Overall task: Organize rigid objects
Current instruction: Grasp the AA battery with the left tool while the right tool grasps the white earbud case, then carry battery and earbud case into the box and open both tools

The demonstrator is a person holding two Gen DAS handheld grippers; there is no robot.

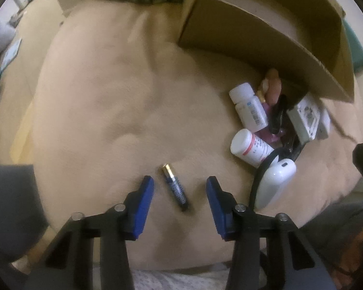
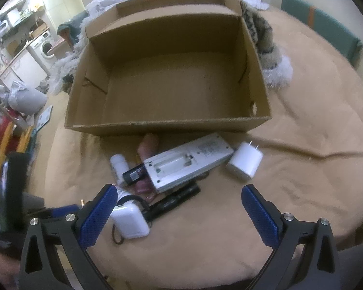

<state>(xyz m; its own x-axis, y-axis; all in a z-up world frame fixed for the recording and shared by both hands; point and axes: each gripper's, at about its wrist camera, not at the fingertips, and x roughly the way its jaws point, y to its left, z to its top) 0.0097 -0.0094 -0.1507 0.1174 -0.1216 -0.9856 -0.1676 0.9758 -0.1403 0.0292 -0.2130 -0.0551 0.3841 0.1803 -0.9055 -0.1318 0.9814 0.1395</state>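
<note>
Lying btwn left gripper (image 1: 180, 188) jaws, seemingly untouched: battery (image 1: 174, 186).

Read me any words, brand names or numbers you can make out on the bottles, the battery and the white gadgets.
None can be read.
Upper pill bottle: blue label print, blurred.
Lower pill bottle: red label print, blurred.
Battery: wrapper print too small.
Grey-white device: back-panel print too small.
</note>
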